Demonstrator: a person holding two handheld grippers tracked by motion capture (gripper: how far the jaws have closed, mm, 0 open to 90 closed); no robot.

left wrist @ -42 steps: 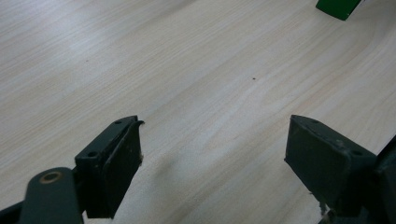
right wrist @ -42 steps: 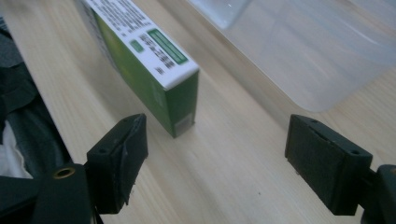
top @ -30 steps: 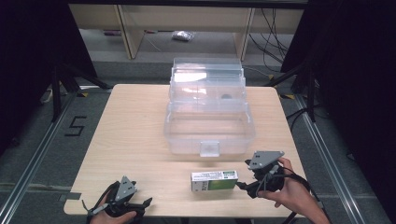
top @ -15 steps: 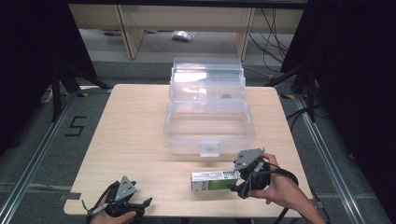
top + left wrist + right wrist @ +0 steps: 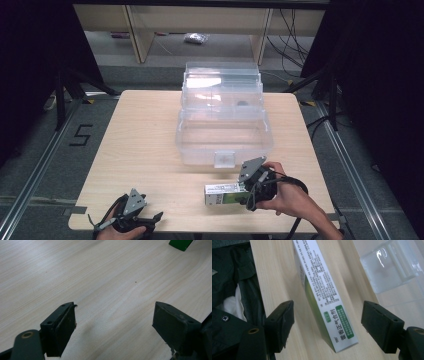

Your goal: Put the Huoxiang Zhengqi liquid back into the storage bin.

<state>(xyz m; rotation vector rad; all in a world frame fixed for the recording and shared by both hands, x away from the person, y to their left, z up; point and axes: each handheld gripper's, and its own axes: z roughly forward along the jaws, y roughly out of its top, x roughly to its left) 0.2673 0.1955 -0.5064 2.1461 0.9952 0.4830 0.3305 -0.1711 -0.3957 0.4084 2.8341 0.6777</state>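
A white and green medicine carton [image 5: 222, 194] lies on the wooden table [image 5: 135, 150] near its front edge, in front of the clear plastic case [image 5: 186, 145]. My right gripper [image 5: 246, 196] reaches the carton's right end from the right. In the right gripper view the carton [image 5: 324, 297] stands between the two jaws of that gripper [image 5: 328, 325], with a gap on each side; the jaws have just been closing and their pads do not press on it. My left gripper [image 5: 150, 220] rests at the front left, open [image 5: 115, 325] over bare wood.
The clear case stands open in tiers at the table's middle back, its front latch [image 5: 390, 267] close to the carton. A green corner of the carton [image 5: 181, 243] shows far off in the left gripper view. Dark clothing [image 5: 234, 277] lies beyond the table's front edge.
My right gripper has moved left along the front of the table until its jaws stand around the carton's right end. The left gripper and the carton have kept still.
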